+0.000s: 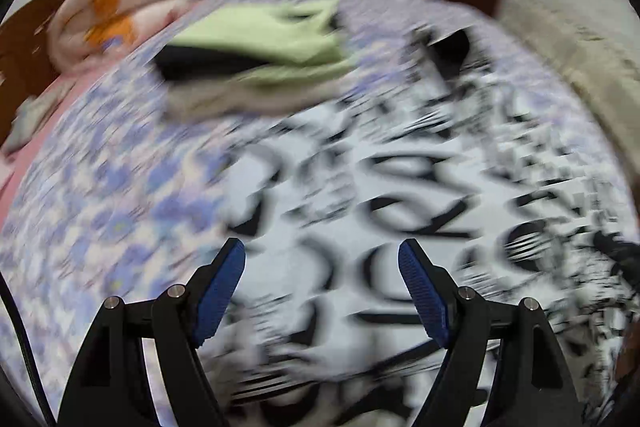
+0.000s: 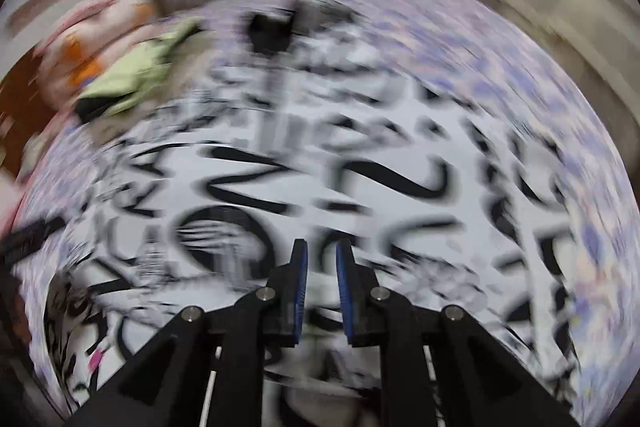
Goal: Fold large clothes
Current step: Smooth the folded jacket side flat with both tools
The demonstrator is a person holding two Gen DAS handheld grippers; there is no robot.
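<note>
though both views are smeared by motion blur, the white garment with bold black lettering (image 1: 360,211) can be seen spread flat across the bed's blue-and-lilac floral sheet (image 1: 100,211), filling most of the foreground under both tools. it looks opened out rather than folded, so by my reading its own folding has hardly begun, or not at all. further back on the bed sits a stack of folded clothes (image 1: 256,55), pale green on top with a black layer and a beige one beneath, which suggests some pieces are already finished. a pink and orange bundle (image 1: 116,7) lies at the far left edge of the bed; i cannot tell whether it is bedding or laundry.

the left gripper (image 1: 322,255) hangs over the garment with its blue-padded fingers spread wide and nothing between them. the right gripper (image 2: 322,255) has its fingers drawn near together with a narrow gap; i cannot tell whether any cloth is pinched there.

the print is large black letters, but the blur defeats reading: shapes like an "n", an "o" and an "r" show in the right wrist view, no whole word or brand.
</note>
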